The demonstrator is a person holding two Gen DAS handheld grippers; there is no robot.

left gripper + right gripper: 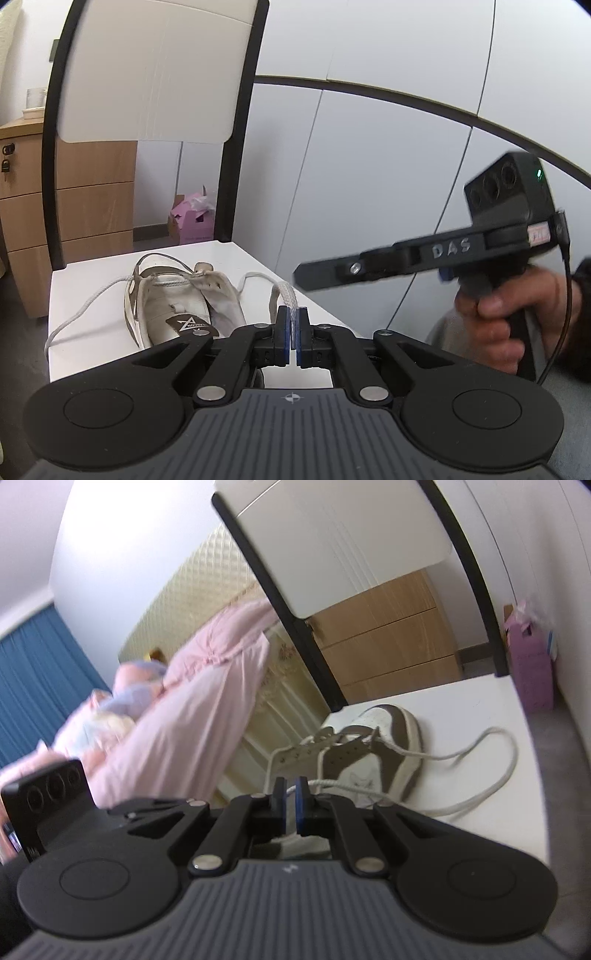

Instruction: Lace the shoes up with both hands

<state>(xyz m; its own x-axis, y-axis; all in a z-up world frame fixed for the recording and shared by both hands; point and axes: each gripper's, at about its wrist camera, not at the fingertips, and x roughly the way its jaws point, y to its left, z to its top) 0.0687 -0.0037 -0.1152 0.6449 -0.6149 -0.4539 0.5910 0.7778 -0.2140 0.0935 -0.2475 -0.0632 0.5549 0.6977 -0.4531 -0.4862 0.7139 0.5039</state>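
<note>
A white and brown sneaker (173,306) lies on a white table (92,288), its tongue open and its eyelets mostly unlaced. My left gripper (293,325) is shut on the end of the white lace (286,291), just right of the shoe. My right gripper (301,277), held by a hand (506,317), hovers to the right above the table edge, seen side on. In the right wrist view, the right gripper (291,794) shows a narrow gap between its blue pads with nothing in it. The sneaker (388,746) lies beyond it, and the lace (491,775) loops over the table (480,709).
A chair back (155,66) with a black frame rises behind the table. A wooden drawer cabinet (92,192) stands at the left and a pink box (192,221) sits on the floor behind. Pink bedding (192,709) fills the left of the right wrist view.
</note>
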